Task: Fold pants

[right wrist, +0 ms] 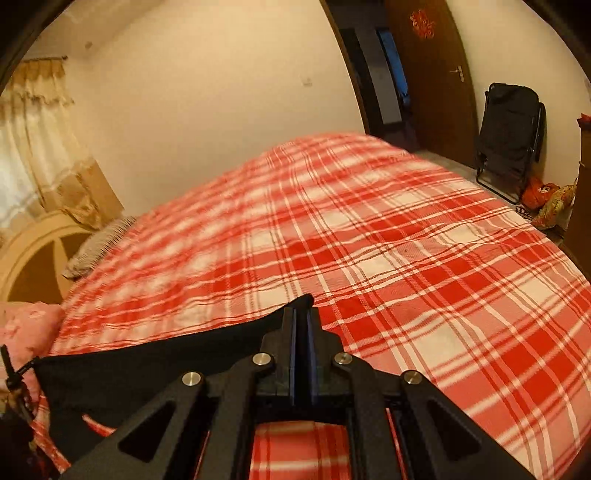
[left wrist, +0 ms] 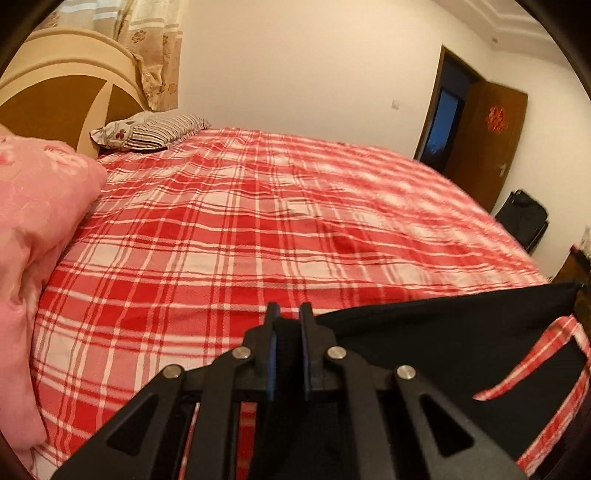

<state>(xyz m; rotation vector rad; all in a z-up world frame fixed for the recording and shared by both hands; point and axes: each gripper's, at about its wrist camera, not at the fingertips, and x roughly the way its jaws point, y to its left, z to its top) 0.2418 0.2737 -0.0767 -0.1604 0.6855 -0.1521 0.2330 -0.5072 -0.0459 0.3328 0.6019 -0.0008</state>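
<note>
1. Far left, left wrist view: we see a pink quilt (left wrist: pixel 40 236) bunched at the left edge of the bed, with the tan headboard (left wrist: pixel 62 99) behind it and patterned curtains (left wrist: pixel 147 48) above.
2. A striped pillow (left wrist: pixel 155 131) lies at the far left corner of the red plaid bedsheet (left wrist: pixel 229 221), just in front of the headboard.
3. Left gripper (left wrist: pixel 289 314) sits near the bottom centre; we see its fingers nearly together, pinching black fabric between the pads. That fabric is the pants (left wrist: pixel 443 325).
4. The pants run from the left gripper to the right as a taut dark edge, held up above the sheet; a strip of plaid shows through a gap under the cloth at the near right.
5. Right wrist view: the pants (right wrist: pixel 155 362) stretch from the left edge to the right gripper (right wrist: pixel 302 321), which is clamped on a corner of the cloth, pads tight with fabric between them.
6. A thin black cord (right wrist: pixel 14 373) hangs at the pants' left end.
7. Right of the gripper we see only bare bedsheet (right wrist: pixel 424 266).
8. Far right: an open brown door (right wrist: pixel 436 66) carrying a red ornament (right wrist: pixel 422 23), a black folding chair (right wrist: pixel 511 136) near the wall, and orange bags (right wrist: pixel 543 195) on the floor.
</note>
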